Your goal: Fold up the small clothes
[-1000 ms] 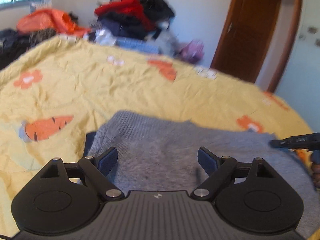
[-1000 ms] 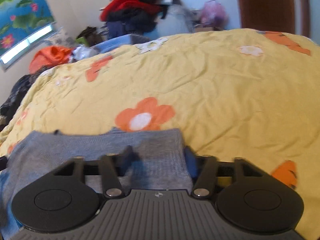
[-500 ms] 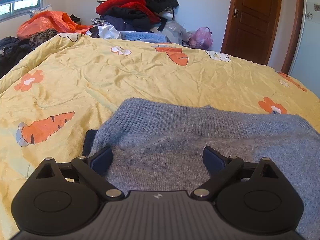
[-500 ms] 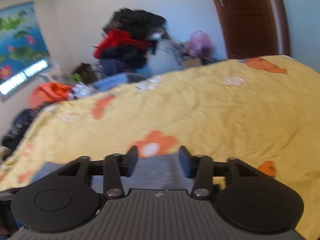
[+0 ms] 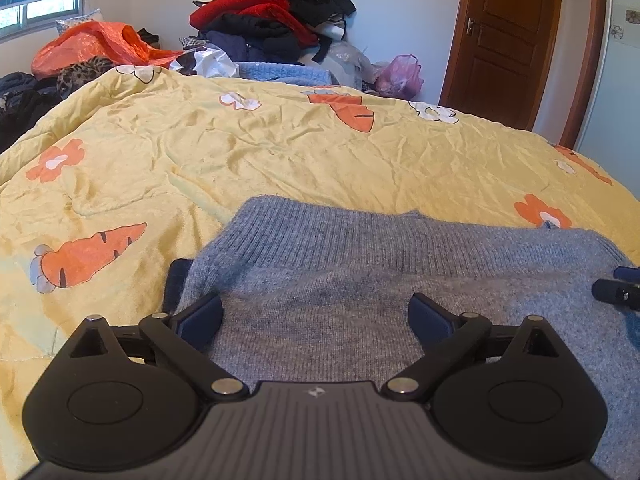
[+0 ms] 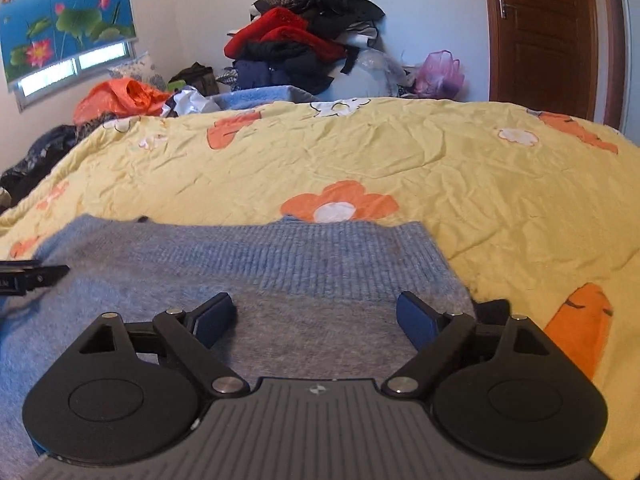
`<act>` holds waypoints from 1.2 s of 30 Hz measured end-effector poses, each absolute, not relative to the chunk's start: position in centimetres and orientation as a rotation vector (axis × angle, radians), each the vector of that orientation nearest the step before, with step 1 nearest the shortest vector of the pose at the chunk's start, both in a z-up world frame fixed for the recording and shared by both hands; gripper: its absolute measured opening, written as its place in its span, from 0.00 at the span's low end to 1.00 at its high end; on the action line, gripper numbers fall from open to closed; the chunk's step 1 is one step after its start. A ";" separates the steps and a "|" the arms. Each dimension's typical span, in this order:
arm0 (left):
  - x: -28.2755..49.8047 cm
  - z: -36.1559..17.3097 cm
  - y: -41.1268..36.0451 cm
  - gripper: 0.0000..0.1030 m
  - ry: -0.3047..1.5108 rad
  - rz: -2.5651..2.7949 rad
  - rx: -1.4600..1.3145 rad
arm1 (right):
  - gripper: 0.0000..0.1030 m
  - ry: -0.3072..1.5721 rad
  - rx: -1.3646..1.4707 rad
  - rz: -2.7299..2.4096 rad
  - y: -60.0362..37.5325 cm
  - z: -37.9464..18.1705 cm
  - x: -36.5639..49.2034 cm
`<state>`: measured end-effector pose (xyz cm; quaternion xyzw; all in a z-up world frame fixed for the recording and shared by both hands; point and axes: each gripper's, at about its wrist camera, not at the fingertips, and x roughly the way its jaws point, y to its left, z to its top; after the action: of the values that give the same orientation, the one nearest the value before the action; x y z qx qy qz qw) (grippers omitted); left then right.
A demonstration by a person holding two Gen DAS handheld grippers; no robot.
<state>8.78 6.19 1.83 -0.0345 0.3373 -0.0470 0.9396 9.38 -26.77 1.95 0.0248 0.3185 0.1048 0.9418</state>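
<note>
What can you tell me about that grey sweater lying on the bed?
The sweater is a grey-blue knit, fuzzy, with a ribbed band along its far edge. It lies flat on the yellow quilt, apparently folded, a dark piece peeking out at its left side. Both grippers hover over it with nothing between their fingers.

The sweater [image 5: 360,280] lies on the bed [image 5: 280,160] before me; a clothes pile [image 5: 272,20] sits behind the bed.

I find no words or numbers I can read. My left gripper [image 6: 32,278] carries tiny white lettering, perhaps an "N", too blurred to read.
</note>
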 end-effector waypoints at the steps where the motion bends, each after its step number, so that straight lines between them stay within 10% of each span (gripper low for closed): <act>1: 8.7 1.8 6.3 0.98 0.687 -0.098 -0.075 | 0.85 0.651 0.019 0.202 -26.5 1.9 9.2; 11: 8.7 1.8 6.3 0.99 0.687 -0.107 -0.080 | 0.99 0.610 -0.286 0.198 -20.5 2.1 6.2; 36: 17.7 1.6 1.9 1.00 0.769 -0.157 0.060 | 1.00 0.671 -0.045 0.218 -25.5 1.6 8.0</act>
<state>17.73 1.85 1.56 0.0290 0.3745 -0.0765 0.9236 8.00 -25.51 1.62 -0.0223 0.3284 0.1069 0.9382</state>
